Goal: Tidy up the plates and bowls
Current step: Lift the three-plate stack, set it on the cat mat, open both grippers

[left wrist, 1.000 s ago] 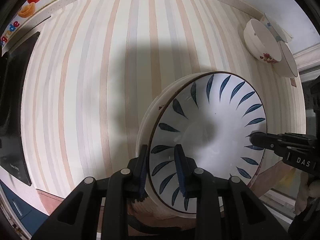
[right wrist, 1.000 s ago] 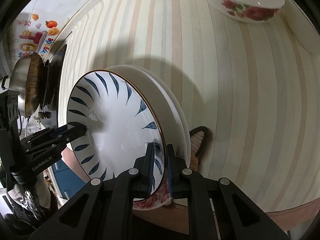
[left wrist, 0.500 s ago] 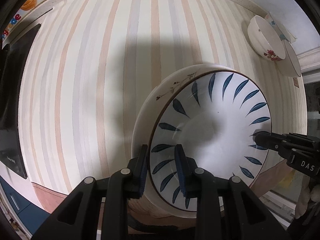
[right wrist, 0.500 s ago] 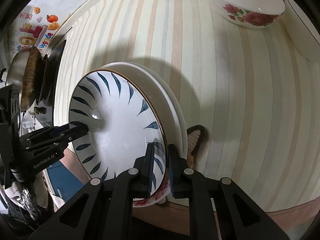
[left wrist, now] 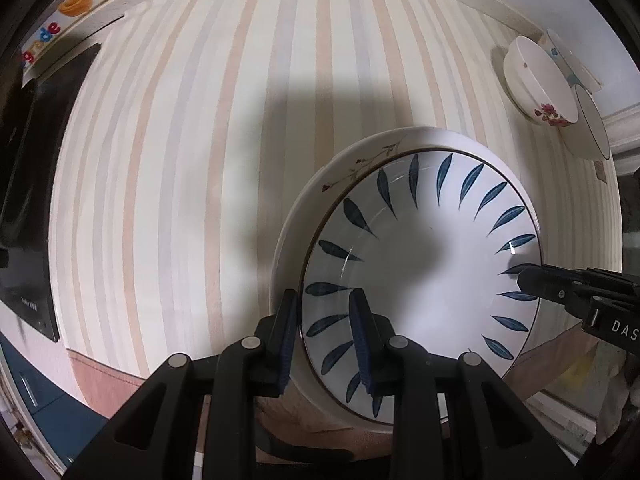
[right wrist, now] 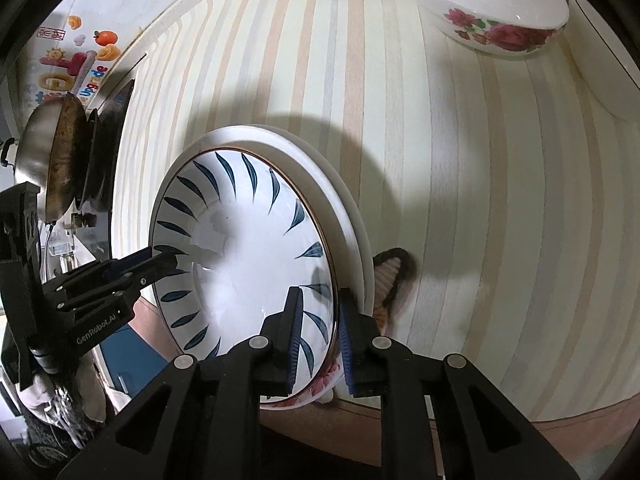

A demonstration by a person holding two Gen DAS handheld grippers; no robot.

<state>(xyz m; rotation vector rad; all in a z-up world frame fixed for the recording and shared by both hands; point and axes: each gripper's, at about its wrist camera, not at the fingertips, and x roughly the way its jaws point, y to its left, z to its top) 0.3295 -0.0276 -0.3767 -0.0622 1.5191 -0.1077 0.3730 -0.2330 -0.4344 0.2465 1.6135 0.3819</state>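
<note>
The blue-leaf plate [left wrist: 424,276] sits nested on a larger white plate [left wrist: 304,216] with a floral sprig on its rim, at the near edge of the striped desk [left wrist: 200,160]. The left tongs [left wrist: 324,336] are clamped on the blue-leaf plate's rim, one pad inside the plate and one outside it. On the opposite rim the right tongs [right wrist: 318,334] straddle the same plate; their jaws are opening, with the rim between the pads. Each pair of tongs shows in the other's view as a black finger lying across the plate's leaf pattern. Toward the desk's far corner, well apart from the stack, stands a rose-patterned bowl [right wrist: 488,8] beside other white bowls [left wrist: 588,128]. A metal pan [right wrist: 52,160] stands at the desk's left end.
</note>
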